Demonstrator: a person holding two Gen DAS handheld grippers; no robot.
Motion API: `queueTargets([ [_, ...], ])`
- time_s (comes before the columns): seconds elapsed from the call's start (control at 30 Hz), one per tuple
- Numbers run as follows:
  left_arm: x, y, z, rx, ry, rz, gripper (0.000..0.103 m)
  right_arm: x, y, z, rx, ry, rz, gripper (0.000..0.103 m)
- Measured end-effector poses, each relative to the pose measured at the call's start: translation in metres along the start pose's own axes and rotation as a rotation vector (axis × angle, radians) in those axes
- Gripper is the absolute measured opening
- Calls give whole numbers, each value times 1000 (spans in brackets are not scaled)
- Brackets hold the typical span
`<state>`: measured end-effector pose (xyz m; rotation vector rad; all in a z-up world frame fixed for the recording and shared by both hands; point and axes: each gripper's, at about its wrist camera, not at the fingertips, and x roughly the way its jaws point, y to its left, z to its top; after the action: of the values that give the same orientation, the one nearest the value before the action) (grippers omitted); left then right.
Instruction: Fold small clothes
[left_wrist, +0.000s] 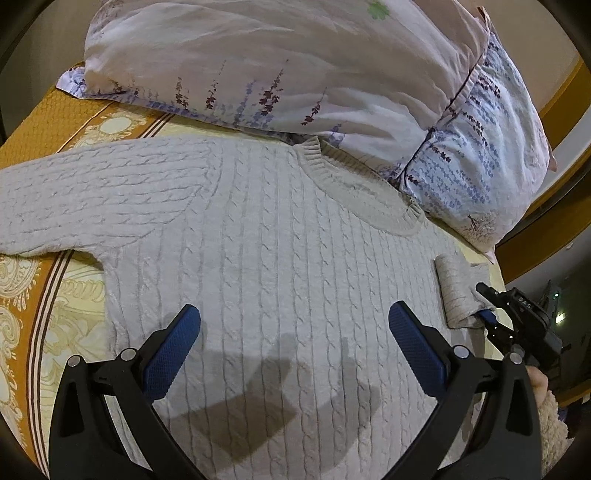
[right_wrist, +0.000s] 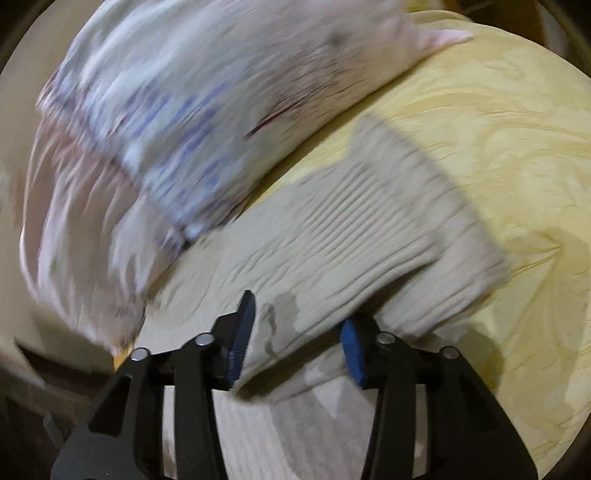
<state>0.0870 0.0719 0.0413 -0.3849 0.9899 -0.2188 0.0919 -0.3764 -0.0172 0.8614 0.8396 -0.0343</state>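
The bed (left_wrist: 44, 122), under its gold and cream patterned cover, is the work surface, and a big floral pillow (left_wrist: 295, 66) sits at its head, just touching the neckline of the garment. The pale cable-knit sweater (left_wrist: 258, 240) lies flat on the cover with its body smoothed out, which looks like the starting layout for a fold. One sleeve (left_wrist: 92, 195) stretches straight out to the side, not yet brought in. The other sleeve (right_wrist: 369, 229) is lifted and doubled back at the opposite edge, apparently so it can be laid across the body; its ribbed cuff hangs out past the grip. The right gripper (right_wrist: 295, 339) has this sleeve between its blue pads, though the jaws look fairly far apart and the view is blurred, so I cannot tell whether they actually pinch the knit or merely carry it. The left gripper (left_wrist: 295, 332) hovers low over the lower body of the sweater with its jaws spread wide and nothing in them, placed, I would guess, to pin the cloth while the sleeve crosses.
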Motion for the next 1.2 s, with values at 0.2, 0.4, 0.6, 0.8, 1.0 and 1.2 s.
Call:
queueTargets([
  [0.2,4,3,13,-50,24,-122,95,-5,37,-2,-96,-64,-23,9],
  [0.4,8,8,25,-139,38,-235,89,0,135,-45,-370,-9,125,8],
  [0.6,20,14,35,-202,66,-298,84,60,174,-125,-586,355,134,38],
  [0.8,45,4,36,-183,154,-331,76,24,145,-101,-433,281,153,62],
  [1.0,77,-26,35,-112,266,-355,60,-11,95,-69,-252,182,86,63],
  [1.2,96,-33,36,-114,291,-336,52,-28,64,-70,-173,148,39,64],
])
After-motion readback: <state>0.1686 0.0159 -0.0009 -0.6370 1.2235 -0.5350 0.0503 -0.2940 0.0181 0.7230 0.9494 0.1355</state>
